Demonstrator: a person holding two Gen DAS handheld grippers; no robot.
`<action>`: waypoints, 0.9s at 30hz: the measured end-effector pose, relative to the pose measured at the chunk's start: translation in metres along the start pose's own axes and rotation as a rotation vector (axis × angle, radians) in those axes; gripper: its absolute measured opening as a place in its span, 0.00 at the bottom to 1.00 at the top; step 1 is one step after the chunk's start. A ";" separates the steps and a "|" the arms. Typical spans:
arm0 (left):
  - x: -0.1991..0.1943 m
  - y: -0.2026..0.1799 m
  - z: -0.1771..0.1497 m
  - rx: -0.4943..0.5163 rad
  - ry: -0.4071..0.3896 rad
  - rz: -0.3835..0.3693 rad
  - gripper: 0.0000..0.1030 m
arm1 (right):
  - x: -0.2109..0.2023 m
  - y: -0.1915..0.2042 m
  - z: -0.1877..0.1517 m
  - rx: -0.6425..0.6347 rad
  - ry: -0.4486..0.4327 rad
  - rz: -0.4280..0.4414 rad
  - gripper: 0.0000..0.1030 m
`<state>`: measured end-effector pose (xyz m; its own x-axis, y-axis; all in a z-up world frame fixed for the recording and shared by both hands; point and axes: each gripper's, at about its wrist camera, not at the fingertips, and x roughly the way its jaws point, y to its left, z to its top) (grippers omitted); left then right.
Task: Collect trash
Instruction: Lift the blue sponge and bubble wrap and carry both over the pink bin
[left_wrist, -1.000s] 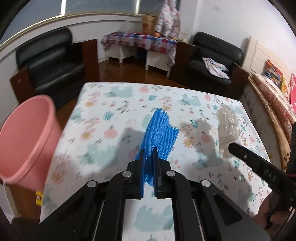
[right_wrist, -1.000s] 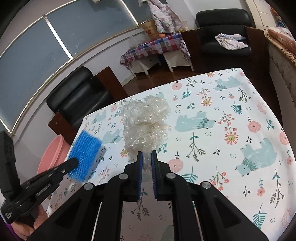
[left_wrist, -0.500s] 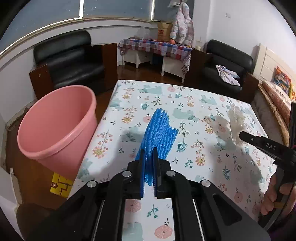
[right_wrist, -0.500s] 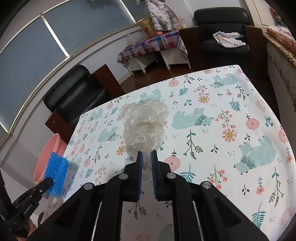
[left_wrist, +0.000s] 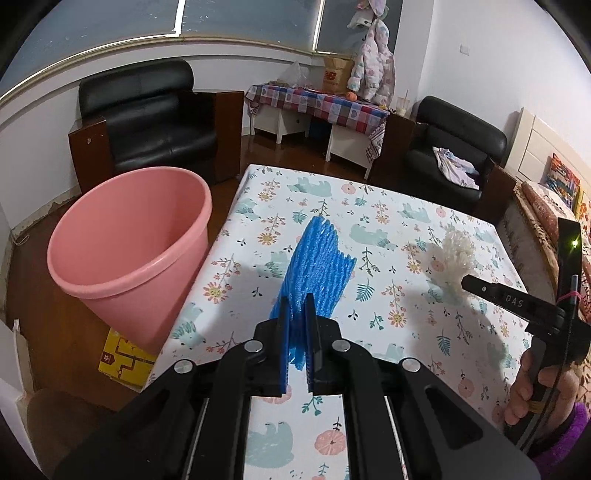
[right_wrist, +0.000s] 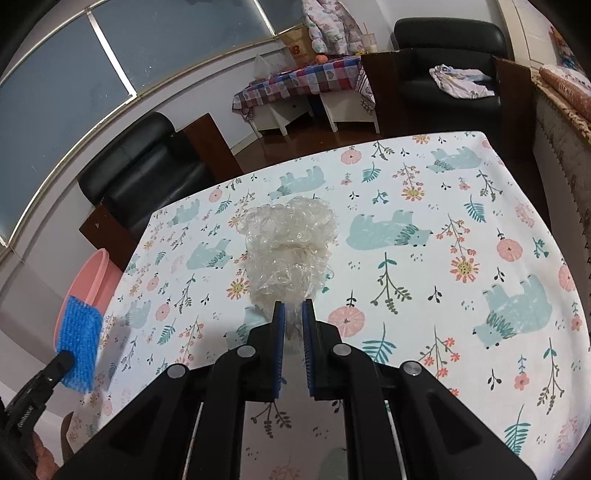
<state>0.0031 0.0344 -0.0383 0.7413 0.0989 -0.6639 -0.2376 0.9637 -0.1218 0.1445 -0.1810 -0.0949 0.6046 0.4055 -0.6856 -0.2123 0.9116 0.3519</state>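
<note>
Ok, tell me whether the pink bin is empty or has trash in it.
Looks empty as far as shown: the bin shows only bare pink inner wall, but the near rim hides the bottom. The blue foam is outside, in the left gripper.

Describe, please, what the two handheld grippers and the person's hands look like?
Both grippers, left gripper and right gripper, are matte black with silver bolts and blue-padded jaws. The right one bears white "DAS" lettering, a green light and a pink band. The right hand shows a purple sleeve.

Blue foam net (left_wrist: 317, 266), crumpled clear wrap (right_wrist: 291, 248)
</note>
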 end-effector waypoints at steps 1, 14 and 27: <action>-0.002 0.001 0.000 -0.003 -0.004 0.001 0.06 | 0.000 0.004 0.000 -0.014 -0.002 -0.006 0.09; -0.014 0.014 -0.002 -0.041 -0.041 0.011 0.06 | -0.032 0.074 -0.026 -0.130 -0.021 0.095 0.09; -0.019 0.032 -0.001 -0.075 -0.056 0.002 0.06 | -0.040 0.128 -0.047 -0.229 -0.014 0.144 0.09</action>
<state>-0.0190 0.0626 -0.0308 0.7745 0.1163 -0.6218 -0.2836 0.9425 -0.1769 0.0568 -0.0775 -0.0522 0.5660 0.5323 -0.6295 -0.4642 0.8368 0.2903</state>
